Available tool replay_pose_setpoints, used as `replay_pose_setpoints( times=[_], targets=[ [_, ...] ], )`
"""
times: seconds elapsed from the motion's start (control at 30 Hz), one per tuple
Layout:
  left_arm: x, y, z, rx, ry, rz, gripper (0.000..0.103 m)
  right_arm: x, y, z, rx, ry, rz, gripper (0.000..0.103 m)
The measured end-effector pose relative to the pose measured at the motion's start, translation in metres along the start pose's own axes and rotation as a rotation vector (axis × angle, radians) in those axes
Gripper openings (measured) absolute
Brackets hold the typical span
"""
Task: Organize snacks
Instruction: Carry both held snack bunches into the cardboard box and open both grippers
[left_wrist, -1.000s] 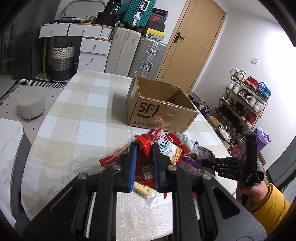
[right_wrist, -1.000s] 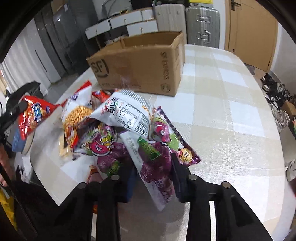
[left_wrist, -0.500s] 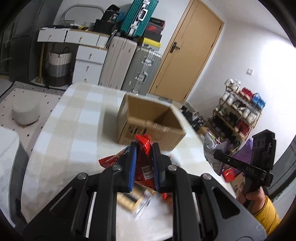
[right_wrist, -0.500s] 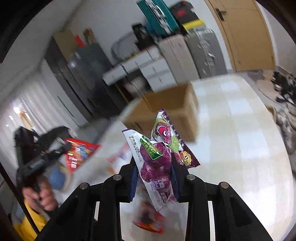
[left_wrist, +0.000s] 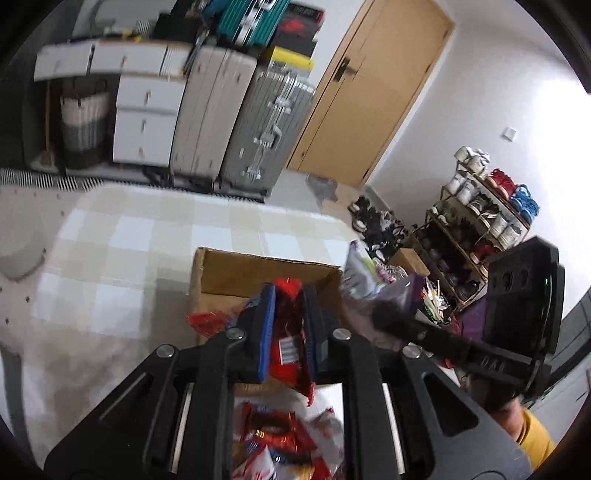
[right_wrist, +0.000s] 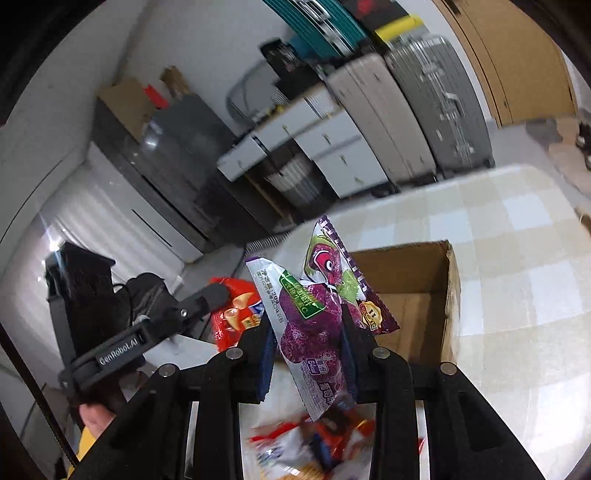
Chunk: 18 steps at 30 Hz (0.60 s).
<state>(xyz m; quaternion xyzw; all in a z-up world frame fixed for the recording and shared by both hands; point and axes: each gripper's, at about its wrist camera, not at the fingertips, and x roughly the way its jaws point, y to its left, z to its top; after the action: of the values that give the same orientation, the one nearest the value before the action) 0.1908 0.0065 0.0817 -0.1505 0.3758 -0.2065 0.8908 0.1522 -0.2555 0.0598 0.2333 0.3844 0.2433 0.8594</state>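
Legibly, "GenRobot.AI" on hand-held gripper (right_wrist: 229, 295)

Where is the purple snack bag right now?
In the right wrist view, the purple bag is pinched in the right tongs, held up in the air just in front of the open box.

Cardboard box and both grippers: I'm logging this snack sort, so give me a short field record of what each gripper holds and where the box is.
left gripper: shut on red snack packet
right gripper: shut on purple snack packets, two pinched together
cardboard box: open-topped, on checked tablecloth, just beyond both grippers
snack pile: loose packets on the cloth below the grippers
packets in box: none visible
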Motion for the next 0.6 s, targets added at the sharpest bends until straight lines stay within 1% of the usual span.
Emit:
replay_pose_setpoints(
  times=[0.03, 0.07, 0.13, 0.2, 0.27, 0.33, 0.4, 0.47, 0.6],
  targets=[
    [0.014, 0.001, 0.004, -0.008, 0.030, -0.014, 0.003, 0.005, -0.005, -0.001, 0.004, 0.012, -0.011, 0.031],
    [0.027, -0.001, 0.007, 0.000, 0.048, -0.005, 0.003, 0.013, -0.010, 0.002, 0.011, 0.024, -0.022, 0.031],
    [0.050, -0.004, 0.009, 0.016, 0.071, -0.001, 0.002, 0.022, -0.018, -0.002, 0.006, 0.040, -0.020, 0.031],
    [0.067, -0.004, 0.008, 0.024, 0.095, 0.011, 0.002, 0.030, -0.022, -0.005, -0.003, 0.058, -0.035, 0.031],
    [0.079, -0.005, 0.004, 0.032, 0.104, 0.013, 0.001, 0.036, -0.026, -0.008, -0.013, 0.068, -0.072, 0.031],
    [0.088, -0.003, 0.003, 0.029, 0.113, 0.019, 0.001, 0.041, -0.027, -0.011, -0.033, 0.076, -0.085, 0.031],
    [0.098, -0.001, -0.001, 0.033, 0.118, 0.027, 0.001, 0.047, -0.029, -0.013, -0.046, 0.101, -0.117, 0.031],
    [0.101, 0.001, -0.004, 0.030, 0.118, 0.047, 0.001, 0.053, -0.032, -0.015, -0.047, 0.119, -0.130, 0.031],
    [0.094, 0.002, -0.018, 0.046, 0.141, 0.085, 0.002, 0.062, -0.036, -0.019, -0.055, 0.159, -0.231, 0.033]
  ],
)
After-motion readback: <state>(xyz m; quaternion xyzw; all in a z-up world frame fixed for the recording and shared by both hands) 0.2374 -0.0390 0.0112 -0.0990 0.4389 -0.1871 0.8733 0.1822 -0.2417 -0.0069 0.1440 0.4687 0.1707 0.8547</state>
